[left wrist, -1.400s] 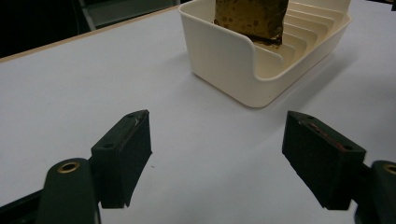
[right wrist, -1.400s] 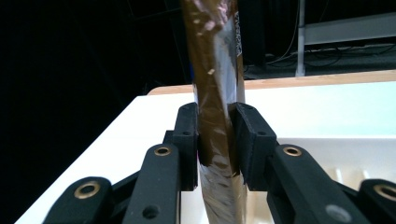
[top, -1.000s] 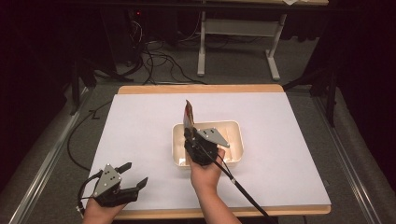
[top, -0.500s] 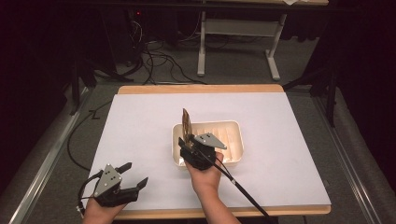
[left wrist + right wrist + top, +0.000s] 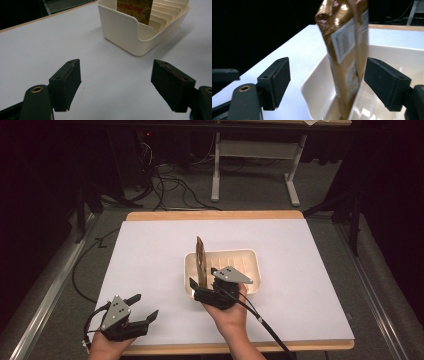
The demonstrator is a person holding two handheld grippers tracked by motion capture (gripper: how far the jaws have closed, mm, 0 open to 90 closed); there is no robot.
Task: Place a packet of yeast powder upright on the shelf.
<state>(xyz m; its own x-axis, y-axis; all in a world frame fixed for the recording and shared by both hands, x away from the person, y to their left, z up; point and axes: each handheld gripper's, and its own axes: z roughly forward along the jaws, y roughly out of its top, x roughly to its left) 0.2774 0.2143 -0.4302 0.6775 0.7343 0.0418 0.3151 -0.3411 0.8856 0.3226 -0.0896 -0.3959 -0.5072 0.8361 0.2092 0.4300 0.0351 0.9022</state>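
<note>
One gold foil packet [image 5: 201, 260] stands upright on edge at the left end of a cream ribbed tray [image 5: 245, 257] near the middle of the white table [image 5: 150, 255]. At the tray's near-left rim, the right gripper [image 5: 200, 287] has its jaws released, the packet between them. Well apart at the near left, the left gripper [image 5: 145, 307] rests with jaws spread, grasping nothing.

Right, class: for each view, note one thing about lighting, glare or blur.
High view: the white table top is brightly lit, the room behind nearly black. Left gripper view: its tongs look soft, while the cream tray is sharper. Right gripper view: glare on the gold packet, whose label text is blurred, and bright reflections on the tray's floor.
</note>
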